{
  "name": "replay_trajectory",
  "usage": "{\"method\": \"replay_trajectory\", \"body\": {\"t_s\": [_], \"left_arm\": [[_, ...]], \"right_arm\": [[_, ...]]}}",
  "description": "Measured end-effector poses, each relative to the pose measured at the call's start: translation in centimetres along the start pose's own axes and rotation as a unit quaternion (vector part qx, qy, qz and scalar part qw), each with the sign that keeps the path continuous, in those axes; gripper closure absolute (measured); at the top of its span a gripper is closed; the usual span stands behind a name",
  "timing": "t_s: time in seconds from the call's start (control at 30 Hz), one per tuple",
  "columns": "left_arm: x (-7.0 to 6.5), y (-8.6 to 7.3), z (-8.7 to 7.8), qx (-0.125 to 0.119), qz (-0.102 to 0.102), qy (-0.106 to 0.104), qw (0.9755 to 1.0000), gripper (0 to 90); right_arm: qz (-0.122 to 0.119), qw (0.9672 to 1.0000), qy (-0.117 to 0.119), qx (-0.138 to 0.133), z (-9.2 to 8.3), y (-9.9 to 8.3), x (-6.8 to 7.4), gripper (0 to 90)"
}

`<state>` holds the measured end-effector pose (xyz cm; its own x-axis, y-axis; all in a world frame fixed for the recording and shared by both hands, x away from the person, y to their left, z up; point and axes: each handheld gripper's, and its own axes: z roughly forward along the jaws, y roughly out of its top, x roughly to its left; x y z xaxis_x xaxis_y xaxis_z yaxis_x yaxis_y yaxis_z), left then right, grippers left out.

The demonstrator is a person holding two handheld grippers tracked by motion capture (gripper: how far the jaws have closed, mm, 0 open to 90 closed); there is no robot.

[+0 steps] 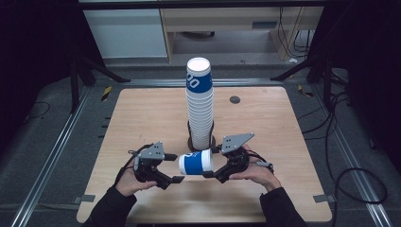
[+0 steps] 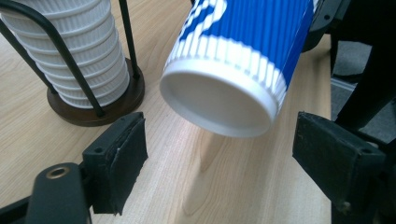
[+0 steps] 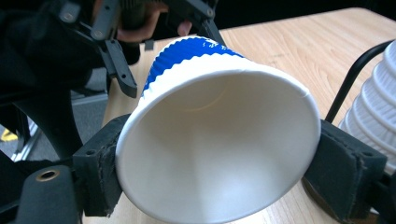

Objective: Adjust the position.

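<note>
- High view: the right gripper [image 1: 211, 162] holds a blue-and-white paper cup [image 1: 196, 162] on its side above the table [image 1: 142, 113], its jaws pinching the wide mouth end. The cup's closed base points toward the left gripper [image 1: 176, 168], whose jaws stand spread, one on either side of the base and apart from it. Behind both grippers rises a tall stack of cups [image 1: 199, 101] in a wire holder [image 1: 191, 132].
- Left gripper view: the cup [image 2: 238, 56] hangs tilted, its white base just ahead of the pads [image 2: 122, 154] and between them. Neither pad touches it; the jaws are wide apart. The stack [image 2: 79, 51] and the holder's brown foot [image 2: 107, 109] sit off to one side of the fingers.
- Right gripper view: the pads [image 3: 100, 179] press the rim from both sides, and the round mouth of the cup [image 3: 215, 140] looks slightly squeezed between them. The cup is empty inside. Beyond its base, the left gripper [image 3: 119, 51] waits.
- Progress, as I judge it: one cup is off the stack and in a firm grip. A handover or a two-handed hold looks begun, but the left jaws have not yet closed on the base; where the cup should end up remains to be done.
</note>
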<state>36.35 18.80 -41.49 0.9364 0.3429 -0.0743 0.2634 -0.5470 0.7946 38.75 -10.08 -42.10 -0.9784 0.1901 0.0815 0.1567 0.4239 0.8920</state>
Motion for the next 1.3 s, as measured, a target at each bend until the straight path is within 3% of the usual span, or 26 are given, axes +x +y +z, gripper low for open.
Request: {"method": "replay_trajectory", "body": {"t_s": [0.23,0.5,0.77,0.97,1.3], "left_arm": [[-0.4,-0.1,0.8,0.036,0.022,0.010,0.9990,16.6],[-0.8,-0.2,1.7,0.070,0.040,-0.003,0.9967,18.3],[-0.7,-0.3,1.8,0.075,0.040,-0.023,0.9961,24.6],[-0.6,-0.4,1.7,0.067,0.037,-0.029,0.9967,25.8],[0.4,-0.6,0.7,0.032,0.007,-0.006,0.9994,26.7]], "right_arm": [[-0.010,0.9984,0.008,0.055,1.9,0.4,0.3,16.0],[-0.026,0.9962,0.027,0.079,3.2,0.9,0.6,15.9],[-0.031,0.9942,0.042,0.094,3.7,1.1,0.8,15.7],[-0.029,0.9950,0.042,0.086,3.6,1.1,0.7,13.8],[-0.014,0.9998,-0.003,0.016,2.0,1.8,0.3,8.4]]}}
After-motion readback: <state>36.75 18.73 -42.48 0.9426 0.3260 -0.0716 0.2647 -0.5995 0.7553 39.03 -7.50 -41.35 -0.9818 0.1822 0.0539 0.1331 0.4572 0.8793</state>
